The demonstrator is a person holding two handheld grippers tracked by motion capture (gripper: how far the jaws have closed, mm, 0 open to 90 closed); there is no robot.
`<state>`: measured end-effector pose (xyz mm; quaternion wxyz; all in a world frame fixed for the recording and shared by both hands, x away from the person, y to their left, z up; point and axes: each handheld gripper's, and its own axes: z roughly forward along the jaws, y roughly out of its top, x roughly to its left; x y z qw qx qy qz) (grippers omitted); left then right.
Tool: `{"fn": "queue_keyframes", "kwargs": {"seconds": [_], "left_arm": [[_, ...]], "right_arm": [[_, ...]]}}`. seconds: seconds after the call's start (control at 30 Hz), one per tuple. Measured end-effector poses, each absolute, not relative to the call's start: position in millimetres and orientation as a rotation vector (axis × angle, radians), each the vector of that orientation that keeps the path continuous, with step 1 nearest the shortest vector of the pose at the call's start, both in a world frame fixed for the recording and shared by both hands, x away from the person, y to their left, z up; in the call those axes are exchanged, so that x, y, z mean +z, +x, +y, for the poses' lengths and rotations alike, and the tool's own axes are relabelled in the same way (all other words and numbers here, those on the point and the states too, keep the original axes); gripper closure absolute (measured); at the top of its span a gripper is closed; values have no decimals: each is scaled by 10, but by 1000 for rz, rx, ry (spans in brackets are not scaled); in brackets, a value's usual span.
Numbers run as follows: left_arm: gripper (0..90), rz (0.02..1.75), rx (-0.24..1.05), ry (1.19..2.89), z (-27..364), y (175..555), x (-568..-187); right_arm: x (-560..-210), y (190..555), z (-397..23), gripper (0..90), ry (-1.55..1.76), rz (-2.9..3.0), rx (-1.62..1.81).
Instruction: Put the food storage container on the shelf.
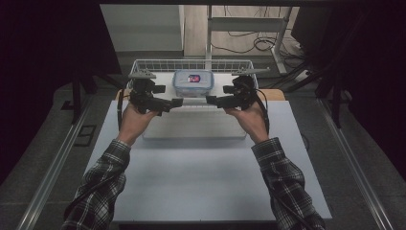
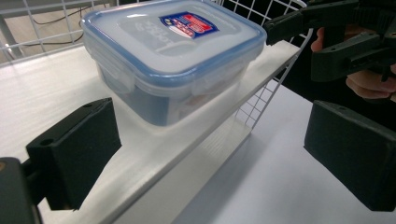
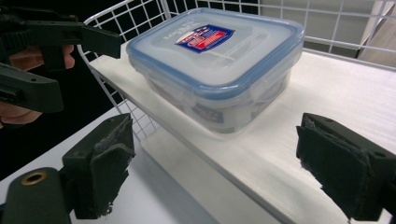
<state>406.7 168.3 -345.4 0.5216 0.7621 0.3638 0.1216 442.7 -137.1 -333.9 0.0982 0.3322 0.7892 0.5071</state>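
Both hand-held grippers, left (image 1: 178, 102) and right (image 1: 210, 99), gape empty beside the container (image 1: 193, 82) at upper centre; next, probably close in on it.

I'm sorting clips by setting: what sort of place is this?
Probably a lab or workshop set up for recording, not a home. A bare white table stands between dark curtains, loose cables lie on the floor by a metal frame behind, and a lone food box sits on a shelf in a wire basket.
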Motion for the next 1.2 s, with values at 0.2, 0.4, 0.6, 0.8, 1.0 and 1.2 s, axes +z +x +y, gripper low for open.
{"fn": "queue_keyframes", "kwargs": {"seconds": [0.2,0.4,0.6,0.8,1.0,1.2], "left_arm": [[31,852,308,1839,1693,3974,-3488],[32,831,320,1834,1708,3880,-3520],[32,815,355,1853,1677,3768,-3543],[31,799,367,1857,1652,3661,-3590],[30,790,373,1869,1622,3564,-3685],[27,783,388,1891,1586,3474,-3783]], "right_arm": [[-3362,4371,-1374,96,965,2335,1502],[-3385,4283,-1386,78,930,2326,1493],[-3406,4205,-1401,65,899,2323,1486],[-3423,4091,-1409,49,854,2326,1482],[-3478,3954,-1412,41,820,2329,1495],[-3551,3865,-1395,37,800,2339,1492]]}}
